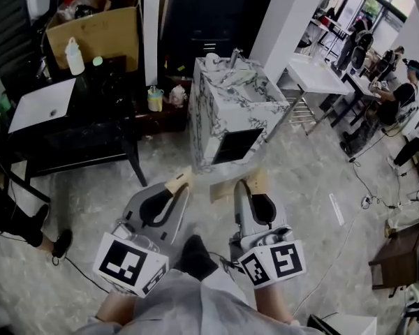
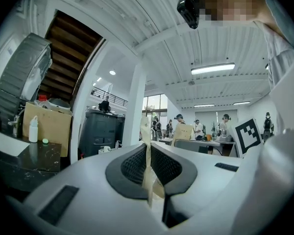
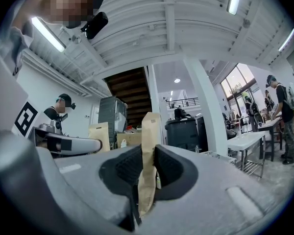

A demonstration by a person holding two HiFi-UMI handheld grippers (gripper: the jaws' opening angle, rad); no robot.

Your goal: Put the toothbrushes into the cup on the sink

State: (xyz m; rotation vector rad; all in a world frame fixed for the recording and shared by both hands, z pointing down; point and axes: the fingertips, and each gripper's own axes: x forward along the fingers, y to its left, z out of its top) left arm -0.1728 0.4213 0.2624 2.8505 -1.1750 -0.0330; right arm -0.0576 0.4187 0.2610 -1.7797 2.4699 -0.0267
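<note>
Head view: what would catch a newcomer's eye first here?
The marble-patterned sink cabinet stands alone at centre, straight ahead. In the foreground, the left gripper and right gripper, each with a black-and-white marker cube, point toward it, tan-tipped claws closed. People gather at far right.

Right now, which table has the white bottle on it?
The black table at left; the white bottle stands near its back. The white table at right shows none.
</note>
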